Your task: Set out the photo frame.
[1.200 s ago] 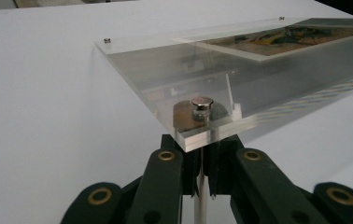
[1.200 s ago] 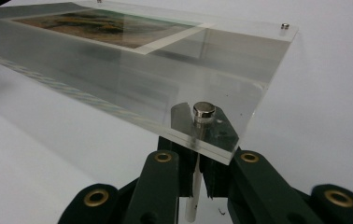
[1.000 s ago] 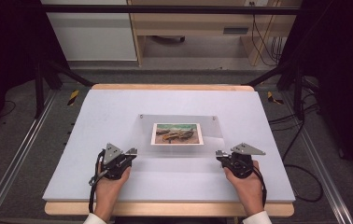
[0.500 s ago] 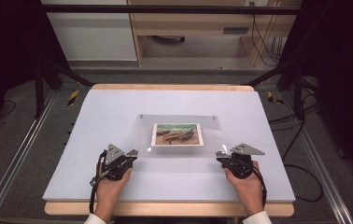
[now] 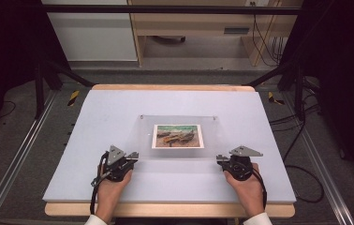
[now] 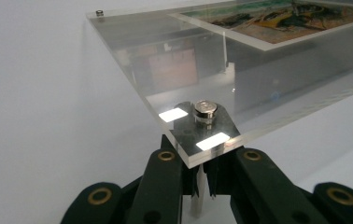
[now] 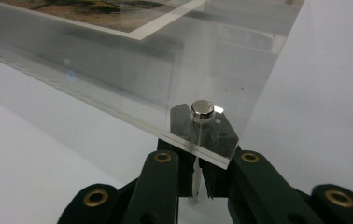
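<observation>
A clear acrylic frame [image 5: 180, 120] lies in the middle of the white table, with a painted picture [image 5: 177, 136] of boats under its top sheet. My left gripper [image 5: 134, 155] sits at the frame's near left corner and my right gripper [image 5: 219, 158] at its near right corner. In the left gripper view, the black jaws [image 6: 201, 175] are shut on a thin clear post [image 6: 197, 196] under the corner, below a round metal stud [image 6: 205, 109]. The right gripper view is alike: the jaws [image 7: 197, 175] pinch a clear post [image 7: 194, 186] beneath a stud [image 7: 201, 109].
The white table top [image 5: 119, 108] has a wooden front edge [image 5: 165, 210]. Metal rails [image 5: 11, 168] run along both sides on the floor. A wooden shelf unit [image 5: 198, 28] and cables [image 5: 301, 126] lie beyond and to the right of the table.
</observation>
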The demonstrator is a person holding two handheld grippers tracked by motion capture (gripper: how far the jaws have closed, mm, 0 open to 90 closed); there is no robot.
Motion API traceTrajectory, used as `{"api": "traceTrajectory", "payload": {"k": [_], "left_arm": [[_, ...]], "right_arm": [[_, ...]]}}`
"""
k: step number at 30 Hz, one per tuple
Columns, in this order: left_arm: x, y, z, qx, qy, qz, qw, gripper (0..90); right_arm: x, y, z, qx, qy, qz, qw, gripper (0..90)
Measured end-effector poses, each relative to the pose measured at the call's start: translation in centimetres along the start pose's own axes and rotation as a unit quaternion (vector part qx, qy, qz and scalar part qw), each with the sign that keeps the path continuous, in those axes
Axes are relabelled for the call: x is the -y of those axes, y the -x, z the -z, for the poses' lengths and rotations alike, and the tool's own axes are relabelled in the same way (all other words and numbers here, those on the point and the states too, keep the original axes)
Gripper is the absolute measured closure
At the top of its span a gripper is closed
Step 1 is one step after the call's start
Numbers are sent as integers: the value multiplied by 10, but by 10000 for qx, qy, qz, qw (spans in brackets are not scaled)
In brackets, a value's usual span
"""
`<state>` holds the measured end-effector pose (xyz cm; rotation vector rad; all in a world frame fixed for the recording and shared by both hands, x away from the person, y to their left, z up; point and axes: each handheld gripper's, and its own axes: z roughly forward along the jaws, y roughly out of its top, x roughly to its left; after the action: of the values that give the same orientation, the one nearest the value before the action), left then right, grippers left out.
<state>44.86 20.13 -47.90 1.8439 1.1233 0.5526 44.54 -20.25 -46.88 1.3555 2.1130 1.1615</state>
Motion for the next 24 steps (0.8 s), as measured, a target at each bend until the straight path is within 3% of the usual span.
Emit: {"api": "traceTrajectory", "payload": {"k": [17,20,24], "left_arm": [[0,0,1,69,-33,2,10000,821],[0,2,2,102,-124,-37,9999,745],[1,2,3,137,-271,21,9995,564]], "right_arm": [[1,0,-1,-47,-57,-4,10000,813],[1,0,-1,-72,-69,-19,9999,746],[2,-2,1,-56,-72,-84,9999,563]]}}
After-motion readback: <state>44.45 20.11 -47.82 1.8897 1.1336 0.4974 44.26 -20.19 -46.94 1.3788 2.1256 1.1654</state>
